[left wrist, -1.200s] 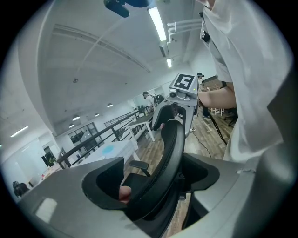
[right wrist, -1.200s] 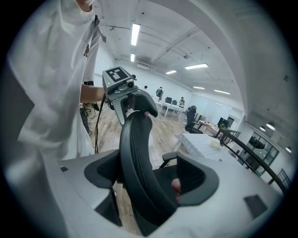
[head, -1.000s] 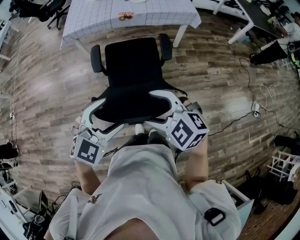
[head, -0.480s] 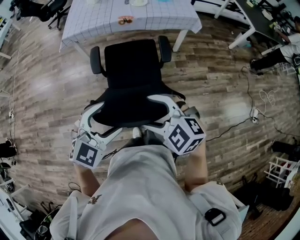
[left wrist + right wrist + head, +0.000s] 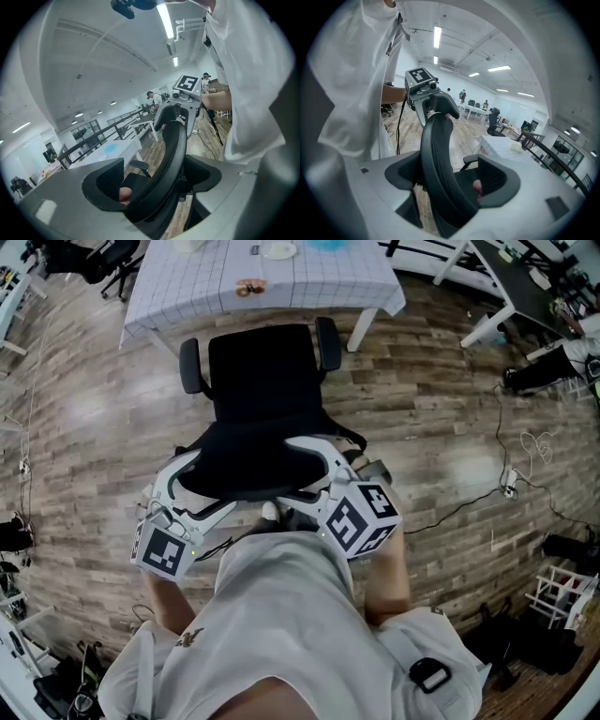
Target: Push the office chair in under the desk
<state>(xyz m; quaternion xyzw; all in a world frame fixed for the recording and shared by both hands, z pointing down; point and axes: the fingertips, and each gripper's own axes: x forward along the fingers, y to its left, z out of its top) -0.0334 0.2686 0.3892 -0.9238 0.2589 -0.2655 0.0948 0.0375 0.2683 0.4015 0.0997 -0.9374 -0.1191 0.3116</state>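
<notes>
Risk, as a judgement: the left claw (image 5: 202, 486) and right claw (image 5: 305, 470) both stand open, jaws straddling the rim of the backrest (image 5: 258, 460) rather than clamping it. An uneven shove could let one slip off or swivel the office chair (image 5: 267, 367) off line. Its right armrest (image 5: 328, 341) sits near the worktop leg (image 5: 361, 313) and could catch there, or snag the hanging cloth (which hides the clearance beneath). The chair stands at the near edge of the worktop (image 5: 187, 282), seat facing it, not yet under. Its backrest rises between both claws, one at each side of its top
</notes>
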